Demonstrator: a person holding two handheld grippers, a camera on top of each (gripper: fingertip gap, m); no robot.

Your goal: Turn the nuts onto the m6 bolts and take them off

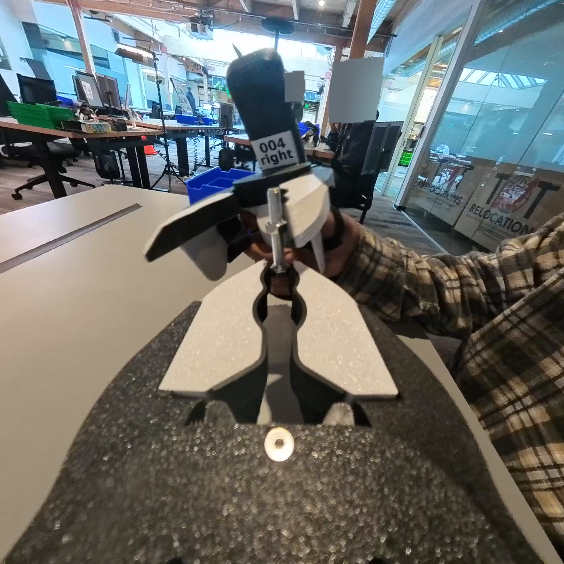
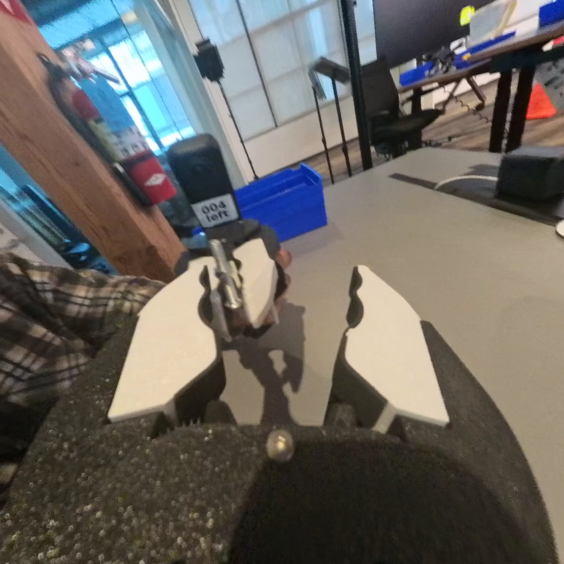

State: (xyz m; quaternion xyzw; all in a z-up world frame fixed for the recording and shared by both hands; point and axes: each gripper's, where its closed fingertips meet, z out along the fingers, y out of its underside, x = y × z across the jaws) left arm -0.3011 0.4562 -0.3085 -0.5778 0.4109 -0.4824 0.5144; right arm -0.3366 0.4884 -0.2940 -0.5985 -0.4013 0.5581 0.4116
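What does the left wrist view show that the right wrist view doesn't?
Left wrist view only: the left hand-held gripper's fingertips closed on the bolt's head end, a seated person at a desk, green bins.
Right wrist view only: the right hand-held gripper's spread fingers from behind, a wooden post, an orange cone.
Both: the bolt with a nut mid-shaft, blue bin, grey table, plaid sleeve.

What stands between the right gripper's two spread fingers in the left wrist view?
The silver bolt, with a nut partway up it, stands there upright; the left gripper pinches its lower end. The left wrist view shows this plainly.
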